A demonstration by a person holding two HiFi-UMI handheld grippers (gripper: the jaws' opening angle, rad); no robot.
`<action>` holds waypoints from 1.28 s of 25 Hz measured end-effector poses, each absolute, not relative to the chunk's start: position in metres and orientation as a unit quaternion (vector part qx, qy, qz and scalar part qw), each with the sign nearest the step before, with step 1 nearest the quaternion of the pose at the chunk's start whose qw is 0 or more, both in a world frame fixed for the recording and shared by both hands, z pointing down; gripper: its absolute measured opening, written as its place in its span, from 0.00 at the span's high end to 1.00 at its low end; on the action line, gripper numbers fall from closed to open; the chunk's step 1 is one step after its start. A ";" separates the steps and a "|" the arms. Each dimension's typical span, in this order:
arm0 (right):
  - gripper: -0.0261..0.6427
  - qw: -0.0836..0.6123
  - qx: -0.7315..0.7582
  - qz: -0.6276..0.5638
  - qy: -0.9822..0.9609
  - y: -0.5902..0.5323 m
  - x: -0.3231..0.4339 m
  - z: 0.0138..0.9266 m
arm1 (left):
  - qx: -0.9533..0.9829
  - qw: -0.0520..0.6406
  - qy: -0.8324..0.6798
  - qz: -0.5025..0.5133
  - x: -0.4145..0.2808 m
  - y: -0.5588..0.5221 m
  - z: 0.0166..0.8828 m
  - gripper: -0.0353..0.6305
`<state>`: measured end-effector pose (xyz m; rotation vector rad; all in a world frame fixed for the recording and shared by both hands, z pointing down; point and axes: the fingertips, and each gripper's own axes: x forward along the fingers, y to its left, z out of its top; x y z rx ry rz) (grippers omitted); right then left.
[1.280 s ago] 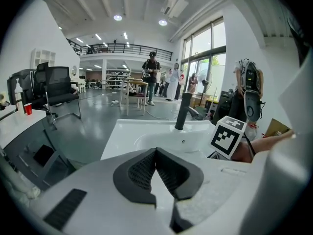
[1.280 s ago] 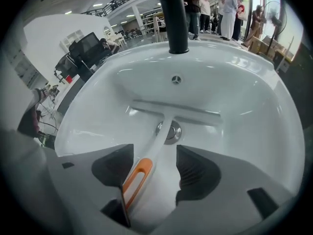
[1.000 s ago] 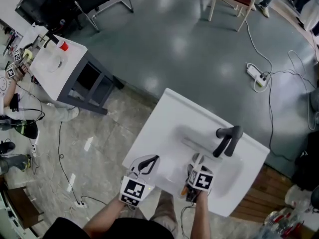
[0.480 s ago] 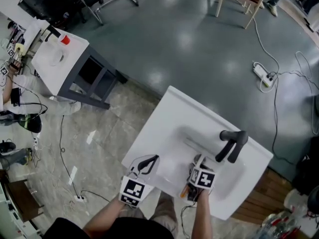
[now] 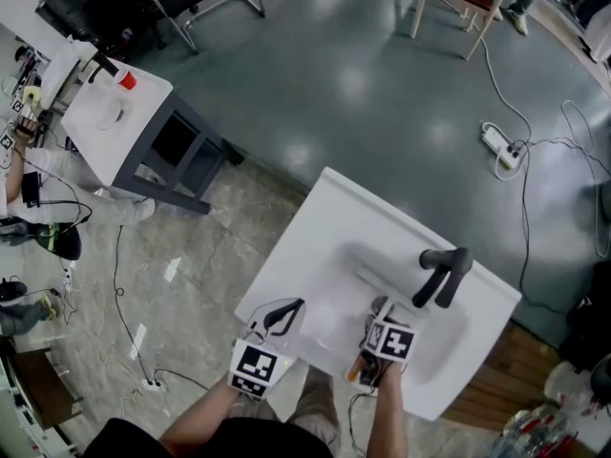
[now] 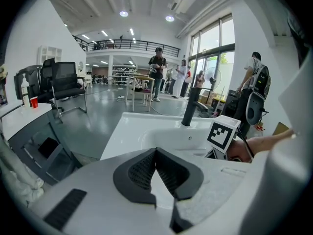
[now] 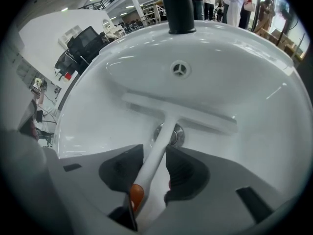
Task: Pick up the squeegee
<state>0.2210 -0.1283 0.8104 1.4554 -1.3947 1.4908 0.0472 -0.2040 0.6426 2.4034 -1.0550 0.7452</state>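
White plastic fills the gap of my right tongs (image 7: 155, 153). The handle of the squeegee (image 7: 195, 117) runs straight up between the two dark pads. They have just been closing and sit against it on either side. An orange tip (image 7: 136, 194) marks the handle's near end, down by the throat of the jaws. These tongs point steeply down into the sink (image 7: 254, 82).

The squeegee lies on the bottom of the basin with its handle toward me, crossing over the metal drain (image 7: 175, 135). Its long blade lies crosswise just beyond the drain. Past the blade, on the basin's far wall, is the small round overflow hole (image 7: 179, 68), and above that rises the black tap (image 7: 176, 6).

My left tongs (image 6: 156, 152) are off to the left by the sink's near edge, apart from the squeegee. Their pads meet at the tips with nothing between them.

Farther off, across the grey floor (image 5: 363, 84), stands a white side table (image 5: 143, 108) with a red cup (image 5: 125, 81) on it. A power strip (image 5: 498, 143) lies on the floor with its cable trailing. A few people (image 6: 157, 67) stand at the far end of the hall.
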 end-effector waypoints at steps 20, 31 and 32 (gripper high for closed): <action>0.84 0.323 0.598 0.457 -0.573 -0.117 0.220 0.750 | 0.885 0.167 -0.365 0.236 0.043 -0.183 0.597 0.94; 0.84 0.280 0.656 0.409 -0.568 -0.092 0.231 0.676 | 0.910 0.133 -0.333 0.208 0.052 -0.161 0.550 0.94; 0.84 0.281 0.663 0.405 -0.563 -0.086 0.235 0.670 | 0.912 0.131 -0.330 0.205 0.052 -0.158 0.547 0.94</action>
